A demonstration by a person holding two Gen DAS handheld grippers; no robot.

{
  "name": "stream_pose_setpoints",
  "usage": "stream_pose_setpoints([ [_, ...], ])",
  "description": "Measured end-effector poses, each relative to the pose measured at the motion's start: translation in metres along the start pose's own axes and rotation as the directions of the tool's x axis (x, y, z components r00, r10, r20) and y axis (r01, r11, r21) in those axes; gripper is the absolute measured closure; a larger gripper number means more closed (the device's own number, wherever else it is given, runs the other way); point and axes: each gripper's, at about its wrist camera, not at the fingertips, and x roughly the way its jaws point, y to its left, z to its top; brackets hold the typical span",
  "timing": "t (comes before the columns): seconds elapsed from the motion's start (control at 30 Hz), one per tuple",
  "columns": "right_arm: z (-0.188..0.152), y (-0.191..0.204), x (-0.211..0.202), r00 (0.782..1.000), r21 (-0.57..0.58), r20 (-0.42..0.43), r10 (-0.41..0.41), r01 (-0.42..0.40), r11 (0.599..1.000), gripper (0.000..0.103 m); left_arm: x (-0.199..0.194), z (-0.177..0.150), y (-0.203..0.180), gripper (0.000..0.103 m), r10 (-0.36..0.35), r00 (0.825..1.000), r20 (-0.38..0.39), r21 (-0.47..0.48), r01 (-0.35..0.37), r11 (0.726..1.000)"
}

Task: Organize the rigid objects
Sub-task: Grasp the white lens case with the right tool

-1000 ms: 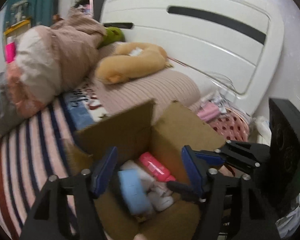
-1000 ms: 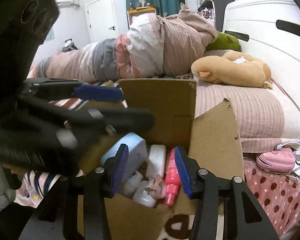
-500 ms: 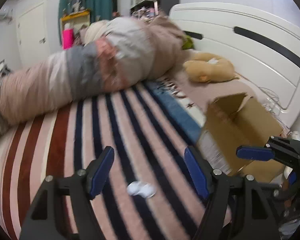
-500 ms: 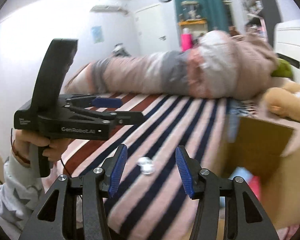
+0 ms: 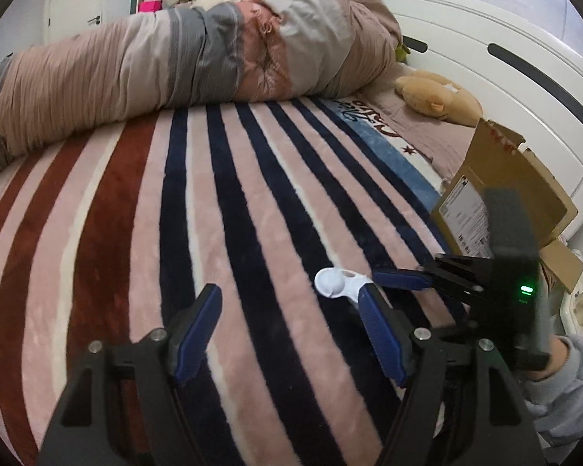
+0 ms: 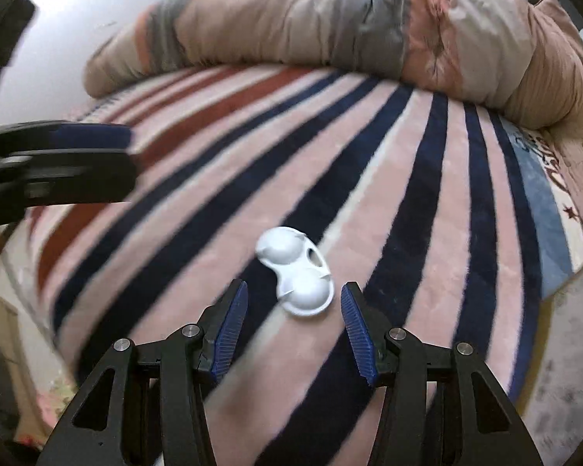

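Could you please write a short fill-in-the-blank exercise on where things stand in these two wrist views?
1. The white plastic piece lies on the ____ blanket.
2. The right gripper has its jaws ____.
3. The cardboard box stands near the bed's white ____.

Missing words: striped; open; headboard

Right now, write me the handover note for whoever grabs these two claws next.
Right claw: open, empty, lined up just short of the white two-cup plastic piece lying on the striped blanket; not gripping it yet.
Left claw: open, empty, low over the blanket, with the piece ahead and to its right.
Cardboard box: open, at the blanket's far right edge near the headboard; its contents are not visible from here.
Done: nothing held at this moment.
Left: close the right claw on the white piece, then probably carry it to the box.
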Motion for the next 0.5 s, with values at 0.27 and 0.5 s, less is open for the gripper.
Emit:
stream_pose_setpoints([
  [0.27, -0.004, 0.011, -0.025, 0.998, -0.012, 0.061, 0.014, -0.013, 1.0, 0.077, -0.007, 0.001, -0.016, 0.034, -0.083, 0.996, 0.009, 0.006, 0.083, 0.996],
  [0.5, -0.01, 0.02, -0.116, 0.969, -0.043, 0.243, 0.05, -0.041, 0.998, 0.077, -0.034, 0.021, -0.057, 0.057, -0.221, 0.973, 0.064, 0.033, 0.22, 0.975],
])
